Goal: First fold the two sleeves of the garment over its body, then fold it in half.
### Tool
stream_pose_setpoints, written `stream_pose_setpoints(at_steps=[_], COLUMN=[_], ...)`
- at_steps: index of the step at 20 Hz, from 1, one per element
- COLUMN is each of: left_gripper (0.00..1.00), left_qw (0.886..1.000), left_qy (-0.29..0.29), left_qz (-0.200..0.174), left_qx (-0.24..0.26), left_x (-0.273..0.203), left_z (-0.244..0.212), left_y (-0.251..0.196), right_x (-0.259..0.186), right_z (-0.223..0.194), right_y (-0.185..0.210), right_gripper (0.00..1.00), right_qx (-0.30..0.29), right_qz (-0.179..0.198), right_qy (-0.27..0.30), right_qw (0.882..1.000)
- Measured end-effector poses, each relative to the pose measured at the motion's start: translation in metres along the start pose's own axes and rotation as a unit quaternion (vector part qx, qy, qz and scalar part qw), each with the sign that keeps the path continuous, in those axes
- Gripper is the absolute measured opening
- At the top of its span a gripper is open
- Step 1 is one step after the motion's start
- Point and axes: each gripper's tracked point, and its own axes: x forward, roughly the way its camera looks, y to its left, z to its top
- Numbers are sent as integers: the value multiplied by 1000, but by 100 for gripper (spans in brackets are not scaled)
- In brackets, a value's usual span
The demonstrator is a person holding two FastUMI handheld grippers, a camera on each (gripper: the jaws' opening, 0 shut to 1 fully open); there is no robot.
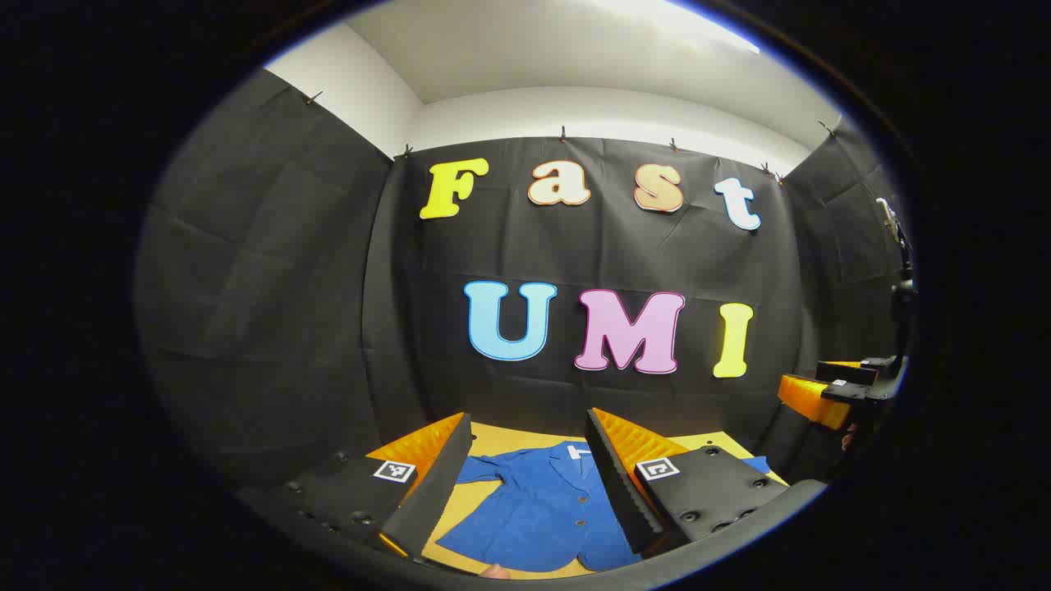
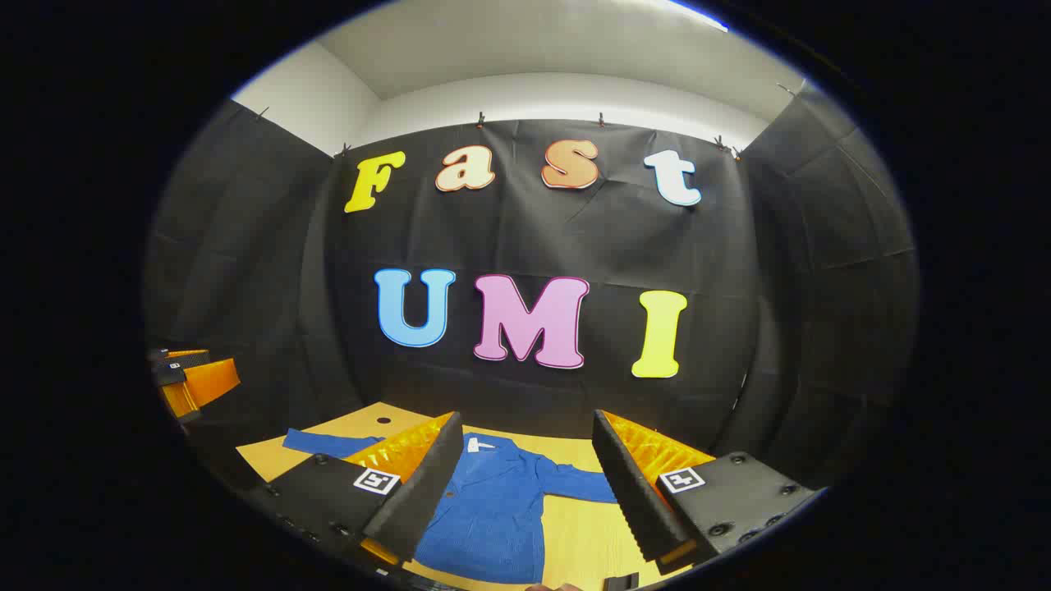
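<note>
Left gripper [image 1: 525, 460] first: we see its two fingers spread wide, nothing between them, held up above the table [image 1: 509, 439] with the shirt [image 1: 534, 509] framed in the gap. We see the blue shirt lying flat on the yellow table, collar toward the far wall, buttons running down its front, one sleeve stretched out to the side. Over at the edge of the left gripper view, the right gripper [image 1: 829, 394] hangs in the air. From the right gripper view, we get its own fingers [image 2: 435, 476] also wide apart and holding nothing, shirt below, both sleeves still spread out. The left gripper shows at that view's edge, raised off the table too.
</note>
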Motion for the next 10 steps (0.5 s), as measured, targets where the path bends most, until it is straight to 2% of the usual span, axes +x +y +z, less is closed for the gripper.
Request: stream_pose_setpoints(at_steps=[1,4,10], left_gripper=[80,80,80], left_qw=[1000,1000,1000], left_qy=[-1,2,2], left_qz=[0,-5,15], left_qx=[1,-8,-27], left_x=[-1,1,12], left_z=[1,-4,-3], left_y=[1,-2,-1], right_x=[0,-1,15], right_z=[1,2,5], right_y=[1,3,0], right_gripper=[96,99,96], right_qx=[-1,-6,-18], right_qz=[2,6,17], right_qy=[-2,-4,-14], right_qw=[1000,1000,1000])
